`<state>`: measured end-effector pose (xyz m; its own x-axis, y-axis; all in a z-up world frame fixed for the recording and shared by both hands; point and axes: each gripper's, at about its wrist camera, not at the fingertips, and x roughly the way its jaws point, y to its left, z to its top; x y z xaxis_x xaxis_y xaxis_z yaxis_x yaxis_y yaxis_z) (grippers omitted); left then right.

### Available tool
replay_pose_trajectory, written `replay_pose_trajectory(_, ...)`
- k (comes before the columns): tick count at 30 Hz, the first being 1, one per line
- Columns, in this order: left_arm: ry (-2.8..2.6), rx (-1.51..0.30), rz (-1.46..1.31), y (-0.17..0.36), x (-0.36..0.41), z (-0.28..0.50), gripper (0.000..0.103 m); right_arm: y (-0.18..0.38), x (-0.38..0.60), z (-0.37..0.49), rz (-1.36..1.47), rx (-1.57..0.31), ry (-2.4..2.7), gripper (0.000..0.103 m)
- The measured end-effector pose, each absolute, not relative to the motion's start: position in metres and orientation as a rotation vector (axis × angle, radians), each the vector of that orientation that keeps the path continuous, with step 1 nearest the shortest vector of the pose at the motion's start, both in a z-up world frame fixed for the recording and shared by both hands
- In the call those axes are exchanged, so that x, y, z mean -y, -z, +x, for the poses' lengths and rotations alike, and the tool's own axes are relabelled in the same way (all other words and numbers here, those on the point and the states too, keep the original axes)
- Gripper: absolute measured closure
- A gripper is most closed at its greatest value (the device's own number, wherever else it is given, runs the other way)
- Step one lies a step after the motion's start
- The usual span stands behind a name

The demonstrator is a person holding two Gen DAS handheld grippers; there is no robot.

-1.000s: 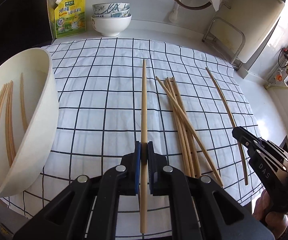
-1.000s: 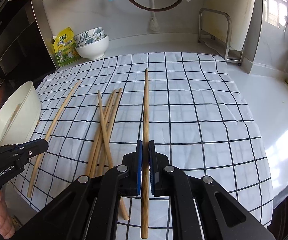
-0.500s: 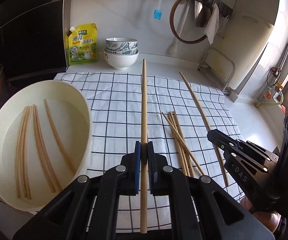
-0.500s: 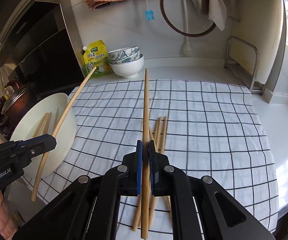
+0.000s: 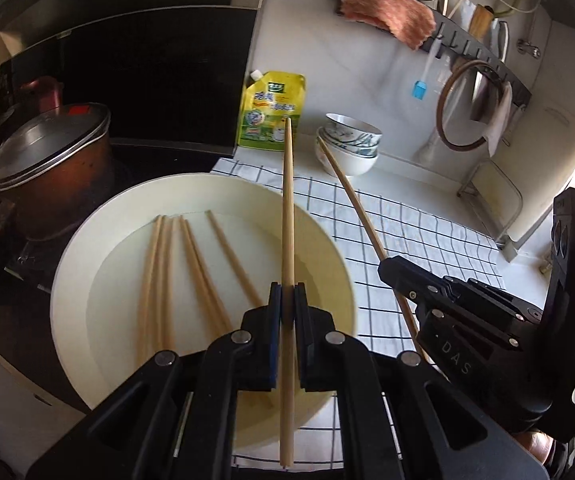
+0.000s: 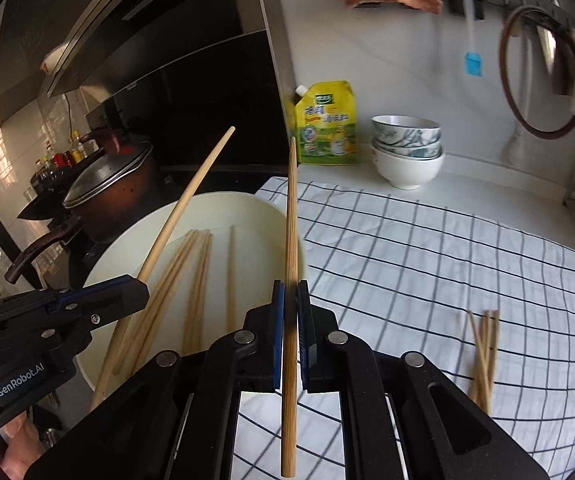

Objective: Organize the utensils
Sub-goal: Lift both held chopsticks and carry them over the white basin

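Both of your tongs are clenched, each on a single chopstick. The left tongs (image 5: 286, 300) grip their chopstick (image 5: 287, 208) near its back third, so most of the stick pokes forward over the cream bowl (image 5: 87, 248); I'd guess that leaves the long end free to tip in. The right tongs (image 6: 290, 300) hold the second chopstick (image 6: 291, 220) the same way, just at the bowl's right rim above the checked cloth (image 6: 427, 248) on the desk. Several chopsticks already lie flat in the bowl (image 5: 191, 264), which is clearly the collecting spot. A small bundle (image 6: 484, 344) is left on the cloth, so you're not done yet.
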<state>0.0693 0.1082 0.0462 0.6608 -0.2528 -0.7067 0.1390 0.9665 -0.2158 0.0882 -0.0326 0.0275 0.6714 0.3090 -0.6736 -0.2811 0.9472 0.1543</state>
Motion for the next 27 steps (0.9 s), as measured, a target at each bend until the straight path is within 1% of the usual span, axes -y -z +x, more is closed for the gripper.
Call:
replay_pose_trajectory(7,0.137,-0.864,-0.188,-0.02,-0.154,0.088,0.096,-0.007,-0.019,0.111,0.009,-0.833,-0.4,0.097)
replay_pose_trajectory(12,0.109,-0.905,-0.221,0.001,-0.172,0.099,0.096,0.011,-0.035,0.125,0.002,-0.906,-0.42,0.097)
replay_pose_trajectory(17,0.098,-0.934,-0.236,0.017,-0.178,0.104,0.096,0.023,-0.04,0.131,-0.005,-0.943,-0.416,0.097)
replay_pose_trajectory(24,0.092,-0.96,-0.244,0.024,-0.18,0.108,0.095,0.029,-0.04,0.134,-0.001,-0.954,-0.4,0.096)
replay_pose_trajectory(25,0.091,-0.964,-0.248,0.025,-0.181,0.108,0.095,0.028,-0.039,0.133,-0.003,-0.949,-0.399,0.095)
replay_pose_trajectory(26,0.09,-0.964,-0.254,0.025,-0.181,0.108,0.094,0.027,-0.038,0.133,-0.005,-0.944,-0.395,0.089)
replay_pose_trajectory(27,0.089,-0.966,-0.259,0.025,-0.182,0.108,0.087,0.026,-0.037,0.132,-0.004,-0.938,-0.393,0.083)
